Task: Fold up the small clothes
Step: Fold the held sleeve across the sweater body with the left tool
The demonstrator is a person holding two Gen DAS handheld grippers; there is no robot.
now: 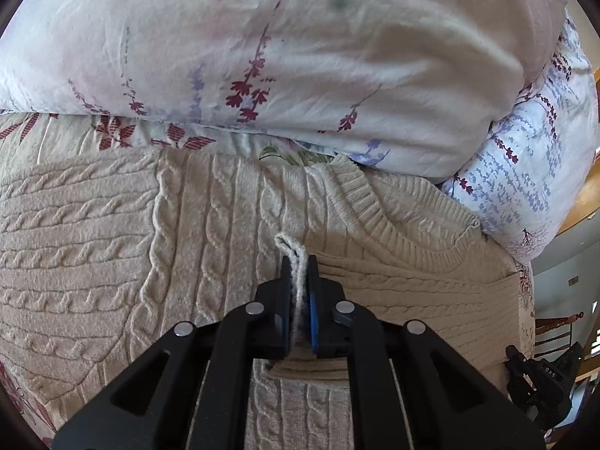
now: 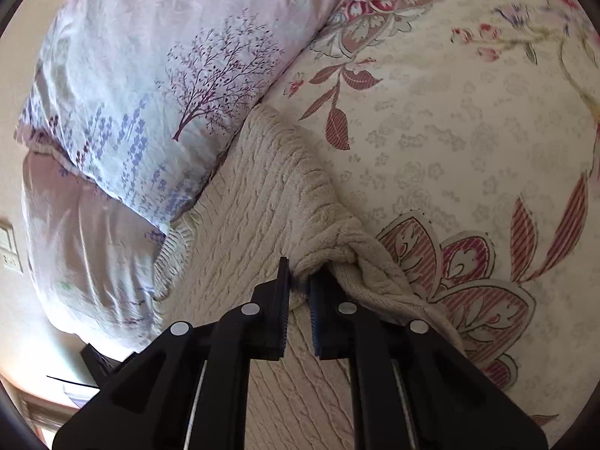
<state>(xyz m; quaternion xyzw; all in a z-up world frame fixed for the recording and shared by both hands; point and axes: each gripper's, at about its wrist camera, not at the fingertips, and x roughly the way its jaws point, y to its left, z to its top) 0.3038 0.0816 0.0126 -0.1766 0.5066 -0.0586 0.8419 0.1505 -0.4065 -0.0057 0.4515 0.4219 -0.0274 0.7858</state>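
Observation:
A cream cable-knit sweater (image 1: 210,232) lies on the bed, its ribbed neckline (image 1: 378,206) toward the pillows and one sleeve folded across the body at the left. My left gripper (image 1: 299,262) is shut on a pinched fold of the sweater just below the neckline. In the right wrist view the sweater (image 2: 262,195) spreads from the pillows toward me. My right gripper (image 2: 299,273) is shut on a bunched edge of the sweater, which is gathered and lifted off the bedspread.
The floral bedspread (image 2: 450,131) covers the bed to the right. Lavender-print pillows (image 1: 300,56) (image 2: 150,86) lie against the sweater's far edge. The other gripper (image 1: 540,378) shows at the bed's right edge, with wooden furniture (image 1: 585,195) beyond.

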